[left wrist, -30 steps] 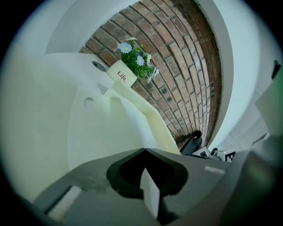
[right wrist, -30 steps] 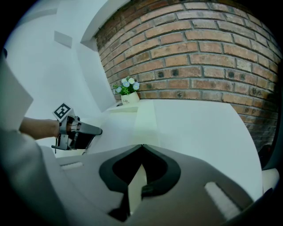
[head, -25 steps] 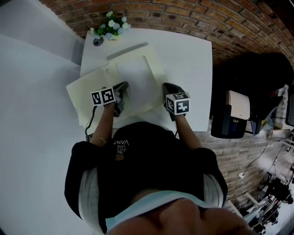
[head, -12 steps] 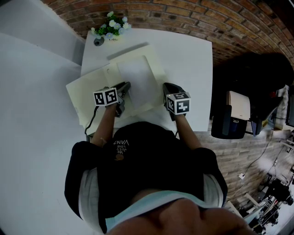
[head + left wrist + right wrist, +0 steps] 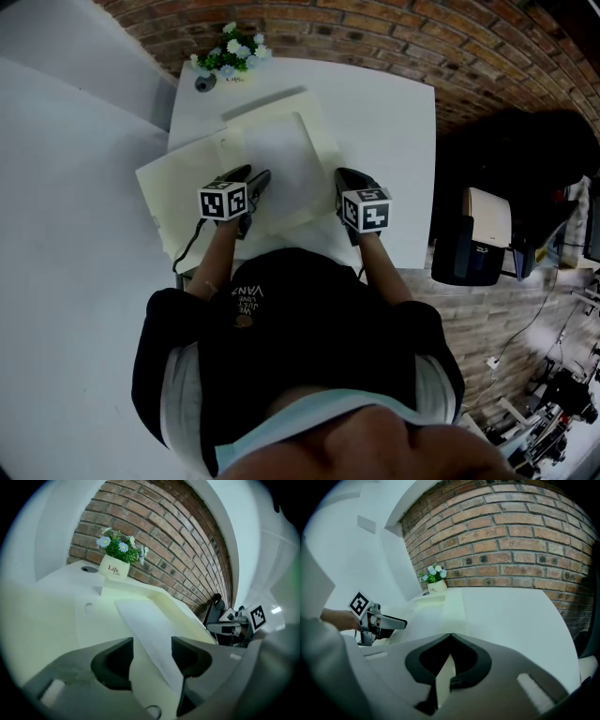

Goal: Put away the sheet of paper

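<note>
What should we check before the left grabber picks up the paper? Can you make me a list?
1. Left gripper jaws apart: ok.
2. Sheet of paper lined up in the gap between those jaws: ok.
3. Paper lying flat on the open folder: ok.
4. Right gripper jaws together: ok.
5. Right gripper really pinching the folder's edge: cannot tell.
6. Flower pot out of the way at the table's far end: ok.

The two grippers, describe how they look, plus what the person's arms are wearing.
The left gripper and right gripper each have dark grey pointed tongs and a white cube with black square markers. A black cable trails from the left one. The top is black with pale sleeves.
</note>
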Motion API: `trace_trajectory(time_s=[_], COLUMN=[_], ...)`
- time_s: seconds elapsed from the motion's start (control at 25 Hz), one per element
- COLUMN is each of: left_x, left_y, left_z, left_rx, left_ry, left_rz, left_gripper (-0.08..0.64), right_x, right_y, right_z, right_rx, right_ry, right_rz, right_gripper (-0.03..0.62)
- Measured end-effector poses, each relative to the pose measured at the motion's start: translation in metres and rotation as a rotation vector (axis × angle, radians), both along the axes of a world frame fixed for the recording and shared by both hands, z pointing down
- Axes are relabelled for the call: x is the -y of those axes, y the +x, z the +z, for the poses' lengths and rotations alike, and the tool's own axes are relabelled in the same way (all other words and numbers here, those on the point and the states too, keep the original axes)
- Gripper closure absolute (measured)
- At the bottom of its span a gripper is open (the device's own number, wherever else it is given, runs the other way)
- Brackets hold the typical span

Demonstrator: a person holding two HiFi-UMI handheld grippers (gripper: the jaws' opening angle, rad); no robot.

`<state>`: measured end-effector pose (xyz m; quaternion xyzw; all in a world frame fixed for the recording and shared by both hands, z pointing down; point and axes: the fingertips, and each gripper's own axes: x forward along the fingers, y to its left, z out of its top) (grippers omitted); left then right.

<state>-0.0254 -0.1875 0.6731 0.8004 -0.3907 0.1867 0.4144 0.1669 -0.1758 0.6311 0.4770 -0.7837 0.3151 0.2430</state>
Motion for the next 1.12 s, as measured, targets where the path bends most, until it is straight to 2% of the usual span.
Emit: trace_trajectory(time_s=[0.6, 1.12], left_x=[0.0, -0.01], left_y=[-0.028, -0.069], left_z=[-0.026, -0.051], left_rx=[-0.052, -0.1], left_ry=[0.081, 0.157], left_rz=[-0.061, -0.105], left_gripper=[0.314, 0.316], right_x=[0.003, -0.007], right_y=[-0.002, -0.027], right_z=[-0.02, -0.041], right_rx=[0.038, 0.062], right_ry=[0.084, 0.163], right_rz=[0.059, 0.097], right_gripper=[0.592, 0.592])
